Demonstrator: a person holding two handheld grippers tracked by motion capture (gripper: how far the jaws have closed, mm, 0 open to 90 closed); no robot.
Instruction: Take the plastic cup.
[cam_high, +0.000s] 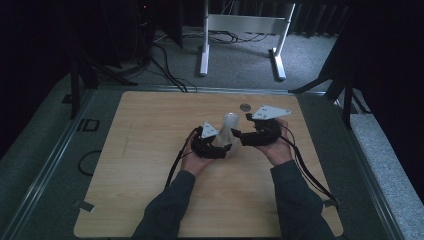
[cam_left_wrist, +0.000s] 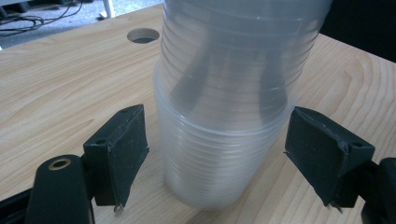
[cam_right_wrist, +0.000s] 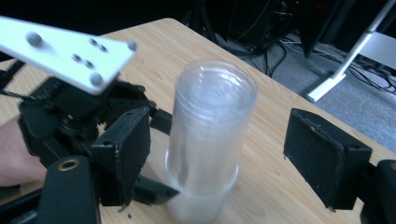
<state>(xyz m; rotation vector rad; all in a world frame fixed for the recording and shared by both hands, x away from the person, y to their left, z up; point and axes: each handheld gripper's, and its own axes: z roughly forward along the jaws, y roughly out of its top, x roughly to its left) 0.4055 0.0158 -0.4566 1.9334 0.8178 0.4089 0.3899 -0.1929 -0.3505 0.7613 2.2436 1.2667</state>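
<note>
**A:** Nearest to us are our two sleeves (cam_high: 170, 210) coming in over the near edge of the table (cam_high: 135, 200), one gripper in each hand. What are we looking at in the middle?

**B:** A stack of clear plastic cups (cam_high: 229, 131), standing upright on the wood near the middle, a bit toward the far side. There's a round hole (cam_high: 245, 107) in the tabletop just behind it.

**A:** And our left gripper (cam_high: 225, 147)?

**B:** It sits low at the base of the stack. In the left gripper view its pads (cam_left_wrist: 122, 151) stand either side of the bottom cup with a visible gap on both sides, so we're not squeezing anything.

**A:** Right gripper (cam_high: 239, 131)?

**B:** Spread wide. In the right gripper view the stack (cam_right_wrist: 208, 140) is between the jaws, closer to one pad, and the other pad (cam_right_wrist: 322, 154) is well clear. Whether the near pad touches, we can't tell. Both grippers nearly meet at the stack.
</note>
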